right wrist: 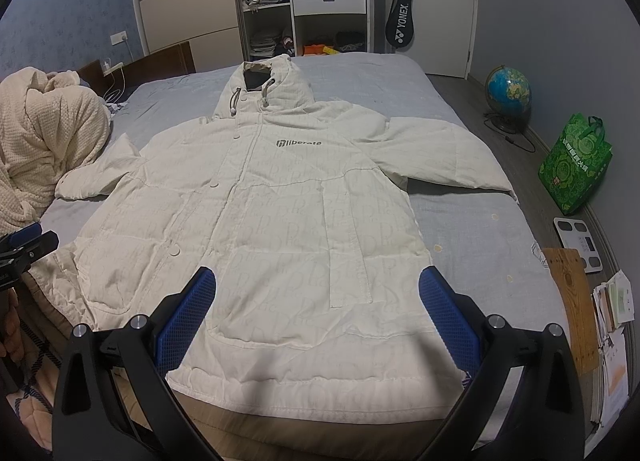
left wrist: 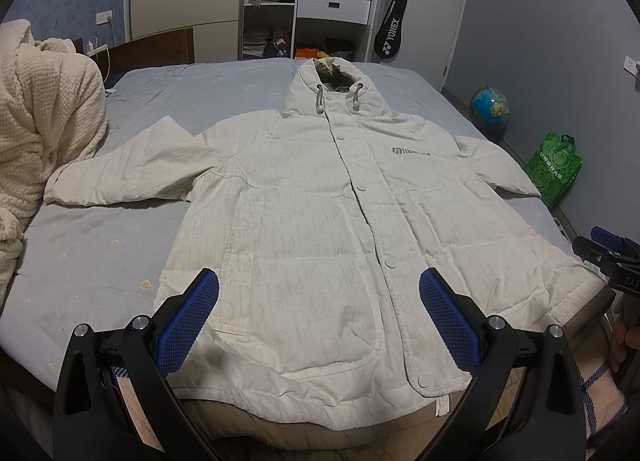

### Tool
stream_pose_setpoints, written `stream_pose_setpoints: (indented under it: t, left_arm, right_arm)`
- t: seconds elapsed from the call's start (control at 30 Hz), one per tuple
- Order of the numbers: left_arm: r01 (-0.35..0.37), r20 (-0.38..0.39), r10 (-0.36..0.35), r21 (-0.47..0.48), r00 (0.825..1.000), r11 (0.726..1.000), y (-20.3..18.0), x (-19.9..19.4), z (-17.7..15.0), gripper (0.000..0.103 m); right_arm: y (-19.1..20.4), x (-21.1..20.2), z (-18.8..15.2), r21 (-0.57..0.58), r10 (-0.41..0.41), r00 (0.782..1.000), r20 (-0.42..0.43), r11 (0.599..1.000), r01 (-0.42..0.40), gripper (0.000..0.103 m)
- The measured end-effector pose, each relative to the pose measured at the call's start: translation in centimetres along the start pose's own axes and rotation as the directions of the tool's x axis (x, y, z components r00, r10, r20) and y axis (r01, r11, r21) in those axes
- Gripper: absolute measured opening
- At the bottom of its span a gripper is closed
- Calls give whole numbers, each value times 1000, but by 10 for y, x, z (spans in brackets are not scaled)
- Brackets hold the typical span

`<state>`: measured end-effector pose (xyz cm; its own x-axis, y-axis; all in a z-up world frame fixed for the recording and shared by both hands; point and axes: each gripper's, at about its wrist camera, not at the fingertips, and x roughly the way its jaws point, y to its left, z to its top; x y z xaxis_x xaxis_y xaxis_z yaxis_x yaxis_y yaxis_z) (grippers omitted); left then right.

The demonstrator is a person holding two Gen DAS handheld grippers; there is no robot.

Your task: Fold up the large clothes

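Sprawling quilted cream hooded coat [left wrist: 320, 221]

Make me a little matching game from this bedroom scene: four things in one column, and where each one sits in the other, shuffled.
Things:
1. white hooded jacket
2. globe
3. green bag
4. cream blanket

Places:
A. on the floor, leaning on the wall, nearer than the globe
B. heaped at the bed's left edge
C. spread flat, front up, on the bed
D. on the floor right of the bed, near the door

Pairs: 1-C, 2-D, 3-A, 4-B
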<state>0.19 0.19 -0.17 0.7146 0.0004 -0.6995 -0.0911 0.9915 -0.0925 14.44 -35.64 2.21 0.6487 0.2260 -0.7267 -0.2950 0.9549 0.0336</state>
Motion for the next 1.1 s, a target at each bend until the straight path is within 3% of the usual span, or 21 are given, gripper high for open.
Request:
stream_pose_setpoints:
  t: [0.93,1.1]
  left_arm:
    - [0,7,0,9,1000,1000,0,-1,3,97]
    - [55,-8,-55,58,998,997,-13,-3,21,97]
  right_arm:
    - [-4,-3,1,8,3,1000,3,1000,-3,97]
    - [-20,-1,11,68,47,999,-17,997,-45,97]
